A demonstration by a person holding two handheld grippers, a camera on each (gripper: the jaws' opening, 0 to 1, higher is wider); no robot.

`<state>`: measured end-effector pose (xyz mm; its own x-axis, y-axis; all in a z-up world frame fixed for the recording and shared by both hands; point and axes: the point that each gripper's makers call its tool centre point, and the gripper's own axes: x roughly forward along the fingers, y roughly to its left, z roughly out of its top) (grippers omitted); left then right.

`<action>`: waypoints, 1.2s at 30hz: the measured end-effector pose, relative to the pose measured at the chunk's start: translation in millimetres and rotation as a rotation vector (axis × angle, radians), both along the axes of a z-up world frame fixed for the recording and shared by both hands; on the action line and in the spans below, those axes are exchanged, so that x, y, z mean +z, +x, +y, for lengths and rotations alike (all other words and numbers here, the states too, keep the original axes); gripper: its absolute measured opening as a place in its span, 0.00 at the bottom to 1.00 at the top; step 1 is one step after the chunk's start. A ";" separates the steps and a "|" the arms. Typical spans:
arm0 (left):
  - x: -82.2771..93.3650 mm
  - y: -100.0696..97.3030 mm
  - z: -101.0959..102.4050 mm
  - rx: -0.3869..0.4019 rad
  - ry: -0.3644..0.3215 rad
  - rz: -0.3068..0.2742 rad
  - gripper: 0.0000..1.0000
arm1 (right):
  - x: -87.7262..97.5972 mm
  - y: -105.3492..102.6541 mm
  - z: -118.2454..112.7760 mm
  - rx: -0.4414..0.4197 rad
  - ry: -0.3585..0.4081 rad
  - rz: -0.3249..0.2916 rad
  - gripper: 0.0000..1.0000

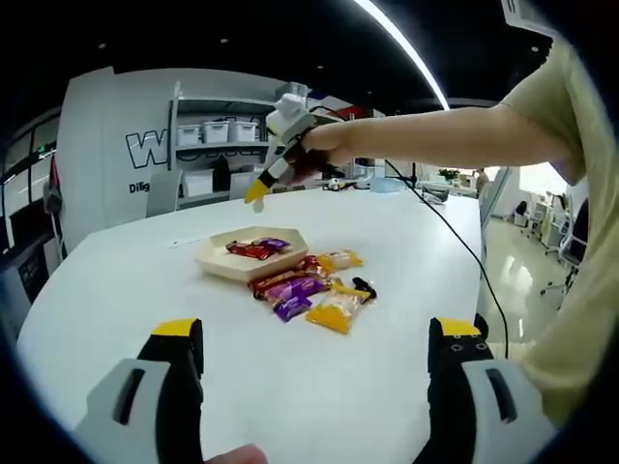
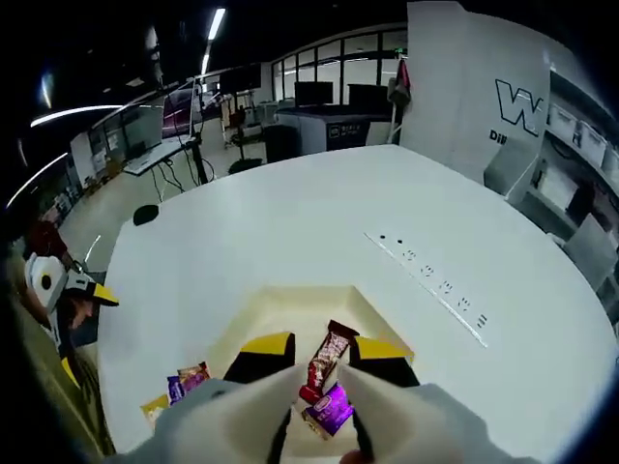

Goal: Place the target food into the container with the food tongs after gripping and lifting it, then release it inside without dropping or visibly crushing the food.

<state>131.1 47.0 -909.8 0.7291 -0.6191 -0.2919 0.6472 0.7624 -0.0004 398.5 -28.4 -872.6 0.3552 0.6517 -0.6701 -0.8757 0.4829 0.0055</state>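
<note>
In the left gripper view, at the middle of the frame, a cream hexagonal tray [image 1: 250, 253] lies on the white table [image 1: 290, 377] and holds a red packet [image 1: 250, 250] and a purple packet [image 1: 275, 245]; just beside it, to the lower right, is a small heap of wrapped snacks [image 1: 314, 290] in red, purple, orange and yellow. The right gripper view looks down on the same tray [image 2: 290, 314] from above, with a red snack bar [image 2: 327, 361] and a purple packet [image 2: 332, 408] seen between its jaws, and some loose snacks [image 2: 184, 384] at the lower left. The left gripper [image 1: 317, 340] has its jaws wide apart and empty, low over the bare table. The right gripper [image 1: 257, 193] hangs above the tray in the upper middle of the left gripper view; its jaws are a little apart, holding nothing. On the white wall [image 1: 111, 145] only a big "W" and "Di" can be read. The print on the packets is too small to read.
</note>
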 end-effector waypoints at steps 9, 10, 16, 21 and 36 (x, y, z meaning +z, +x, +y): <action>0.5 -2.5 -1.5 -0.002 0.002 -0.003 0.94 | 1.7 -22.0 11.4 0.067 0.001 0.001 0.17; 0.9 -2.9 -1.6 -0.002 0.001 -0.004 0.94 | 1.6 -24.7 12.6 0.075 -0.001 0.000 0.17; 0.7 -4.4 -2.4 -0.004 0.003 -0.005 0.94 | -0.3 -44.5 19.7 0.135 -0.004 -0.003 0.18; 1.3 -4.9 -3.2 -0.007 0.004 -0.008 0.94 | -1.6 -59.9 21.2 0.176 0.002 -0.002 0.18; -0.2 -5.6 -9.5 -0.022 0.008 -0.006 0.94 | -7.6 -118.7 18.7 0.347 0.024 -0.015 0.19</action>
<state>125.5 37.5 -910.0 0.7174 -0.6325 -0.2922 0.6634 0.7482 0.0093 279.9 -9.7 -880.2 0.1197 0.7507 -0.6497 -0.9877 0.1566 -0.0011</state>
